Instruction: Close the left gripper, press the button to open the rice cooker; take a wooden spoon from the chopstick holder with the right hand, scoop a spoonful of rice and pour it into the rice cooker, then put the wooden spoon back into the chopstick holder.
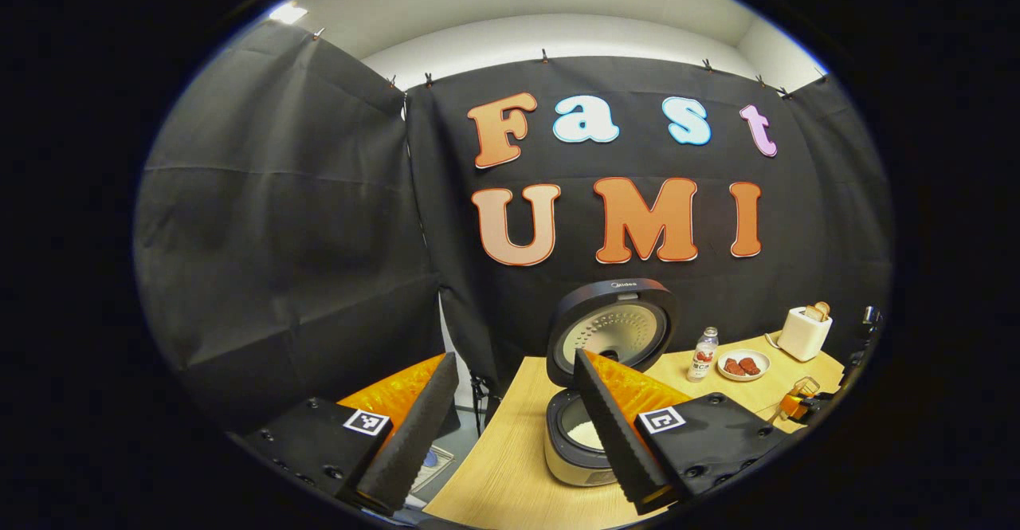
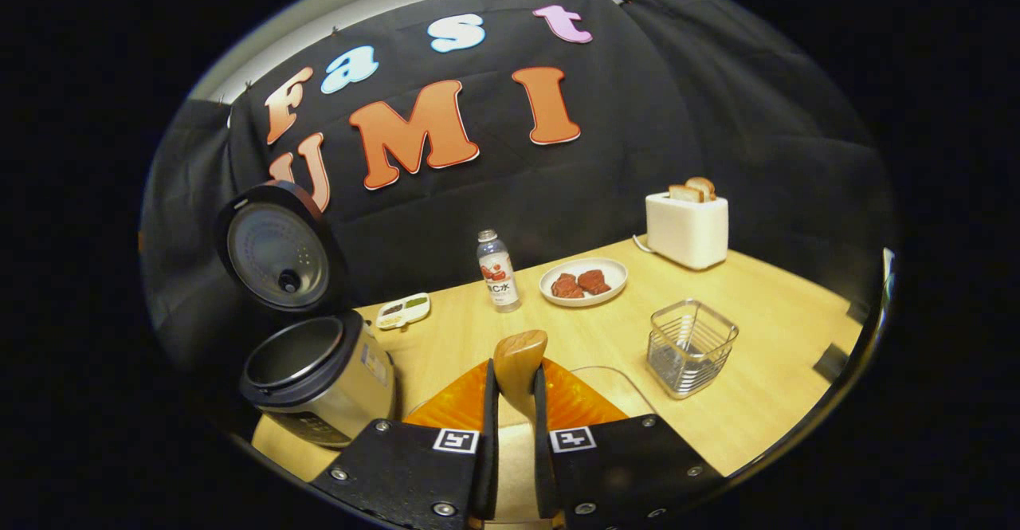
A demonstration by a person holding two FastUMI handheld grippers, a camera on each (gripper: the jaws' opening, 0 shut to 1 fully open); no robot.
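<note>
Between the two fingers of the right gripper, at the 6 o'clock edge of the right gripper view, sits the wooden spoon. Both fingers squeeze its handle, and the rounded wooden end sticks up just past the tips. From this gripper, the rice cooker stands at about 9 o'clock on the desk, with its lid tipped up and wide open. The wire chopstick holder stands at about 2 o'clock, near the gripper but not touching it. Farther back, at 12 o'clock, are a bottle and a plate with two reddish pieces on it, and a toaster stands at 1 o'clock. In the left gripper view, the left gripper has its fingers spread far apart and holds nothing. The rice cooker sits just behind its right-side finger, lid up, with something white showing in the pot.
</note>
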